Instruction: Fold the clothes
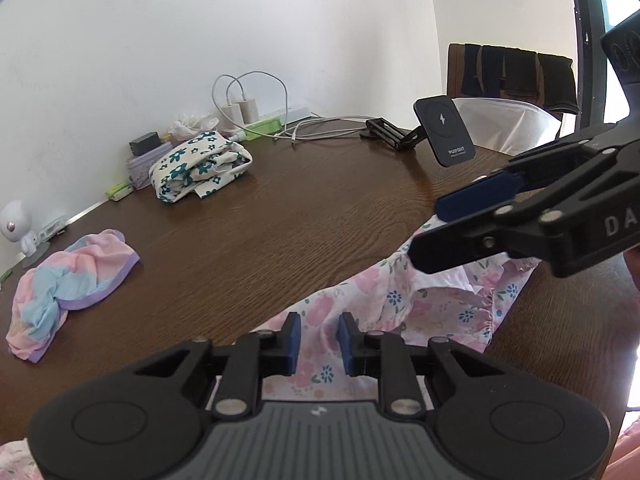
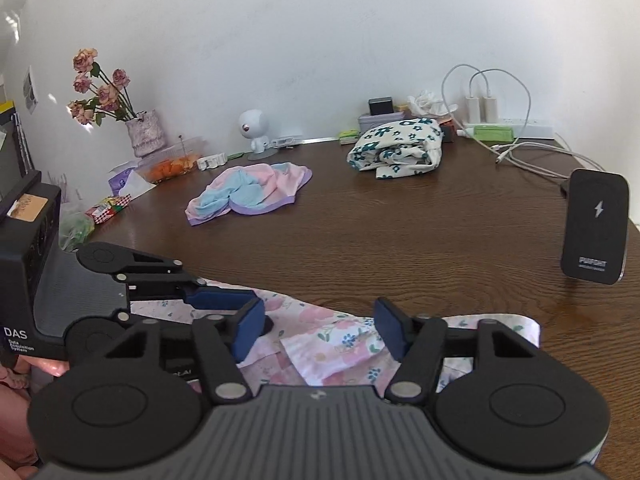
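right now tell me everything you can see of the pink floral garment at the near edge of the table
The pink floral garment, thin white cotton-like cloth printed with pink and small blue flowers, lies rumpled and mostly flat at the near edge of the brown wooden table. Gathered ruffled hems show. Left tongs and right tongs are both open over it.

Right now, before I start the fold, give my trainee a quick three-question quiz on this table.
1. True or false: the right gripper is clamped shut on the pink floral garment.
2. Which lies nearer the wall: A) the pastel cloth, B) the green-flowered bundle?
3. The left gripper is over which item?

Key: 1. False, the jaws stand apart. 2. B. 3. The pink floral garment.
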`<state>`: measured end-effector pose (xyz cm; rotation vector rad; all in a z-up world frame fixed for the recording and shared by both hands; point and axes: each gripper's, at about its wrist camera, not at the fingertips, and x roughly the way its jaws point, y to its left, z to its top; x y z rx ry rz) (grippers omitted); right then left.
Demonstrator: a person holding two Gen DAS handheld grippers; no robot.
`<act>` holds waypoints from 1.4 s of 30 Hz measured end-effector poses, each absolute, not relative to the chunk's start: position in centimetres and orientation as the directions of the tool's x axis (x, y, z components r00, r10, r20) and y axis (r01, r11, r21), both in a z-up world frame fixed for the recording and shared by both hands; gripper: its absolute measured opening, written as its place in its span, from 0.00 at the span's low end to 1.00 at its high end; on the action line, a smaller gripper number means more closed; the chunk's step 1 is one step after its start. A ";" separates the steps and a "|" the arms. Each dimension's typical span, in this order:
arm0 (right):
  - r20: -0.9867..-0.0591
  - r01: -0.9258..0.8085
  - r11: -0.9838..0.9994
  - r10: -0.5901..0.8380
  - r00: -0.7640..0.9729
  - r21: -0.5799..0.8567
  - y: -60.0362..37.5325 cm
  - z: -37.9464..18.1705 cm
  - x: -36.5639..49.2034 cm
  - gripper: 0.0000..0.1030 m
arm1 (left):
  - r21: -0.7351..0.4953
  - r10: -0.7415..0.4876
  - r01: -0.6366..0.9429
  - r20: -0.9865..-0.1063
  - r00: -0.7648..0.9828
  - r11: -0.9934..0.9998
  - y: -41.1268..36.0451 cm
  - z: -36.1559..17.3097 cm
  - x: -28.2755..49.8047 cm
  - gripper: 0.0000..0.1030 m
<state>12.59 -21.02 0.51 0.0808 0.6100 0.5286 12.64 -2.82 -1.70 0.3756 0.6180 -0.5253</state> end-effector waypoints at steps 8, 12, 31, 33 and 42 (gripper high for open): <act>-0.644 -0.420 0.883 0.447 0.621 0.208 -20.1 -2.2 14.7 0.13 | 0.113 -0.403 0.597 -0.637 0.657 0.794 -2.4 -2.1 12.3 0.18; -0.656 -0.410 0.889 0.434 0.617 0.202 -20.9 -2.5 14.9 0.10 | 0.097 -0.398 0.564 -0.611 0.684 0.820 -1.1 -1.2 12.6 0.18; -0.607 -0.503 0.848 0.491 0.625 0.168 -18.1 -0.4 14.3 0.14 | 0.183 -0.391 0.631 -0.646 0.655 0.754 -2.8 -2.8 10.3 0.20; -0.620 -0.502 0.849 0.485 0.617 0.165 -18.0 -0.9 14.5 0.14 | 0.169 -0.393 0.626 -0.648 0.652 0.761 -2.4 -2.7 10.2 0.21; -0.657 -0.499 0.855 0.458 0.599 0.141 -17.6 -2.4 14.9 0.13 | 0.195 -0.243 0.449 -0.623 0.743 0.872 4.6 -1.3 9.5 0.23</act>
